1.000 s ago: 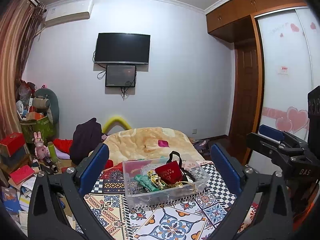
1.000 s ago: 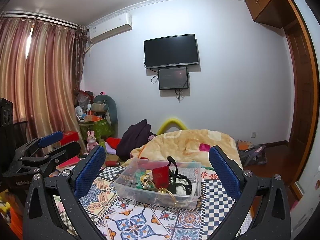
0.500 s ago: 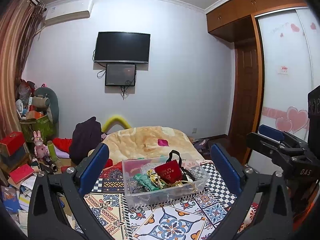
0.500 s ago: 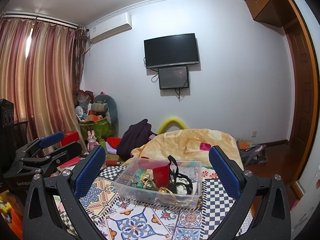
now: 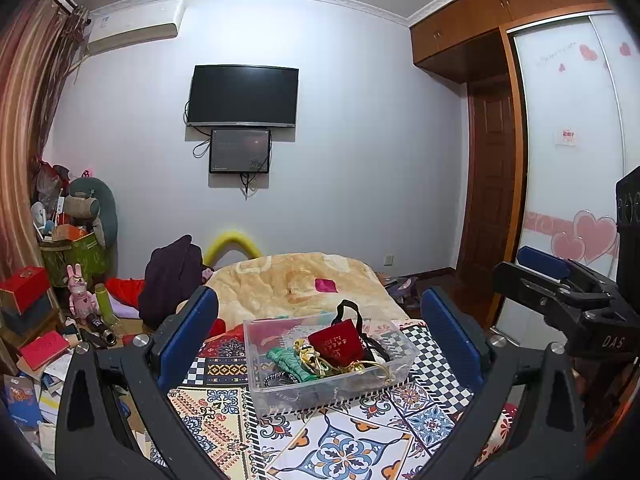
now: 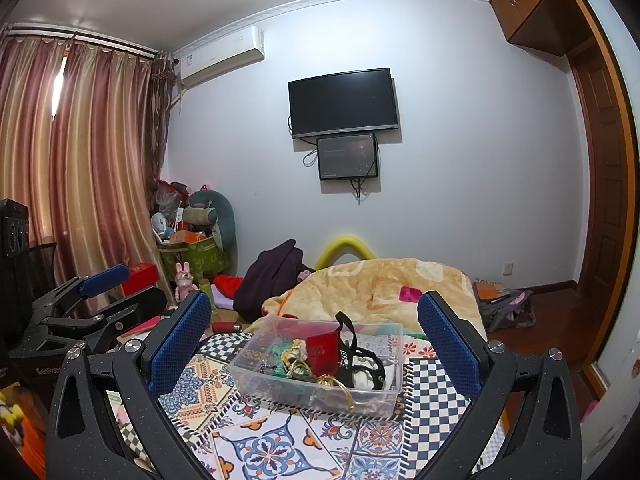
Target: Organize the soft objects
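The left gripper (image 5: 320, 332) is wide open and holds nothing. In front of it a clear box (image 5: 332, 390) sits on a patterned cloth (image 5: 344, 448), with a red pouch (image 5: 339, 345) and green cloth (image 5: 288, 364) inside (all jumbled together). The right gripper (image 6: 314, 330) is wide open too, with nothing in it.

A plastic bin (image 5: 328, 364) sits on the patterned cloth (image 5: 340, 440), with a pouch (image 5: 338, 345), a knitted piece (image 5: 286, 362) and straps in it. Behind it lies a blanket (image 5: 296, 280); a television (image 5: 243, 96) hangs on the wall beyond. Left of the blanket are a dark garment (image 5: 170, 276) and a rabbit toy (image 5: 78, 294).
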Demonstrator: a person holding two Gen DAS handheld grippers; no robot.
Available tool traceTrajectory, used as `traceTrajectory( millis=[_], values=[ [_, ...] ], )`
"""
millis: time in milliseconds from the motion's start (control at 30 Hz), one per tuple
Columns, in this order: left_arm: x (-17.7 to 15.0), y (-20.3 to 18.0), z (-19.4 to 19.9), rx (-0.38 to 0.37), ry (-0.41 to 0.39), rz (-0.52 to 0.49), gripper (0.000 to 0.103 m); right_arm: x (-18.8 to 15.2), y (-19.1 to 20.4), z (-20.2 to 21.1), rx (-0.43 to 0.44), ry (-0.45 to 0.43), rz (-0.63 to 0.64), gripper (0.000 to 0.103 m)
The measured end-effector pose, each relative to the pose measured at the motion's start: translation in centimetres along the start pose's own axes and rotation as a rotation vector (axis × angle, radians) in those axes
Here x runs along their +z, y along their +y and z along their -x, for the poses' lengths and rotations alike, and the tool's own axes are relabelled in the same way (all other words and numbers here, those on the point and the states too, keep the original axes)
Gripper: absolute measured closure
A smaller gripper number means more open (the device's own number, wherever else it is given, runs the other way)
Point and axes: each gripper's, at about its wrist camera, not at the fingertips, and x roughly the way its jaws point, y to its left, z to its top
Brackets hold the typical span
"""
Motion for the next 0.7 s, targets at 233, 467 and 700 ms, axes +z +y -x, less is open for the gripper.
traceTrajectory(
  millis=[233,467,700],
  values=[
    [0.03,0.30,0.07,-0.023,0.003,0.005,0.000,0.00,-0.07,-0.08,0.002,0.002,-0.001,0.000],
    [0.00,0.54,0.25,-0.029,0.004,0.010,0.000,-0.11,-0.13,-0.20,0.000,0.012,0.000,0.000],
    [0.06,0.68,0.34,-0.029,0.005,0.020,0.000,-0.19,-0.05,-0.43,-0.002,0.023,0.003,0.000]
  ],
)
